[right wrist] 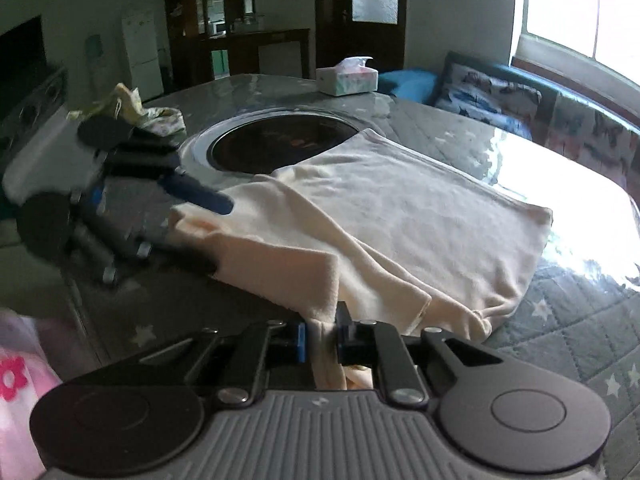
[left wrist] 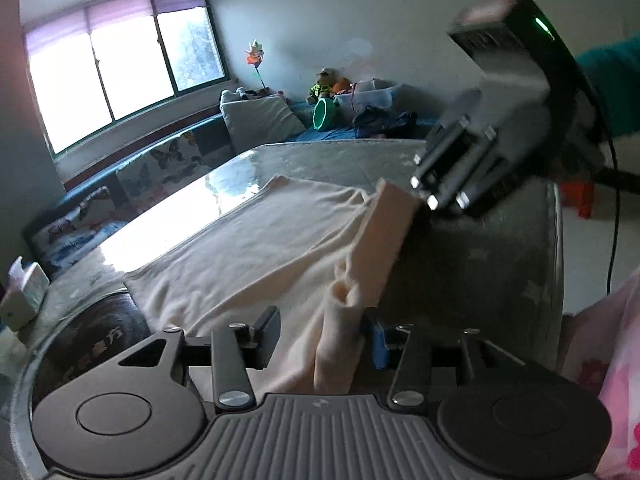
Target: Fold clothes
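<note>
Window glare, dim, fisheye blur

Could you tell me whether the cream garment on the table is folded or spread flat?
Partly folded: the cream knitted garment lies mostly flat, one sleeve doubled over it.

Both wrist views close, low over table, facing opposite ways; share cream garment

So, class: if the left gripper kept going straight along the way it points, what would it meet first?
Probably the cream garment: the left gripper already has a fold between its open fingers, and more cloth lies ahead on the table.
</note>
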### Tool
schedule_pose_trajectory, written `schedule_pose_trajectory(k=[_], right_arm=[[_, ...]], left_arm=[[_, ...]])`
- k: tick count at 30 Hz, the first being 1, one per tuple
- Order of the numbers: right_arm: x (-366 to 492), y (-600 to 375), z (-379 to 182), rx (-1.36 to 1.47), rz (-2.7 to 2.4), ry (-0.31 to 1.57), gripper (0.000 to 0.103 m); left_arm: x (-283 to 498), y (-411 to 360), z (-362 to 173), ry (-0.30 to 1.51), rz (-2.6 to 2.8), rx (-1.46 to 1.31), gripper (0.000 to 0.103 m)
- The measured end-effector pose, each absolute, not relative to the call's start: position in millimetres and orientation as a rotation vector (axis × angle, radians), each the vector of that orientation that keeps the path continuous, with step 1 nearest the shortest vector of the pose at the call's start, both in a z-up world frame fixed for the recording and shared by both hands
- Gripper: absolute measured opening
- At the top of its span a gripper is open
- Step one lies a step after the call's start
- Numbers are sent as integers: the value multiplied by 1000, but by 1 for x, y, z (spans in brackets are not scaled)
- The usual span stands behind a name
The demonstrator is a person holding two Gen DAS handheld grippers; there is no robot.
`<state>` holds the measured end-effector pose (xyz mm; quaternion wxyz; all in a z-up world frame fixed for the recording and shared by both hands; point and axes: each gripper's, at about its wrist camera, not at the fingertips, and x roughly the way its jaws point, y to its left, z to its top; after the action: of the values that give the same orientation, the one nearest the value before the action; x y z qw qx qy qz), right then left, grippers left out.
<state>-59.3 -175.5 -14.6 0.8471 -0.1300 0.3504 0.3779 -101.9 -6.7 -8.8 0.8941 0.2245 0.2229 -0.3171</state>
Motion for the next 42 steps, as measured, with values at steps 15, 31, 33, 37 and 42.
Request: schedule_pose_trajectory(k=[15, 31, 33, 37, 42], right_arm=[[-62, -176, -2, -254, 772, 699, 10], [-137, -194, 35, -269, 870, 707, 9], [-143, -196, 41, -260, 882, 729, 9], [-143, -197, 52, -257, 893, 744, 9], [-111, -198, 58, -248, 892, 740, 9]], left_arm=[[-95, 7, -24, 469, -612, 572, 12], [-174, 9, 30, 544, -726, 456, 9], [-181, 7, 35, 555, -748, 471, 9], [-168, 9, 47, 575, -770, 453, 9], [-124, 13, 55, 584, -760, 425, 9]])
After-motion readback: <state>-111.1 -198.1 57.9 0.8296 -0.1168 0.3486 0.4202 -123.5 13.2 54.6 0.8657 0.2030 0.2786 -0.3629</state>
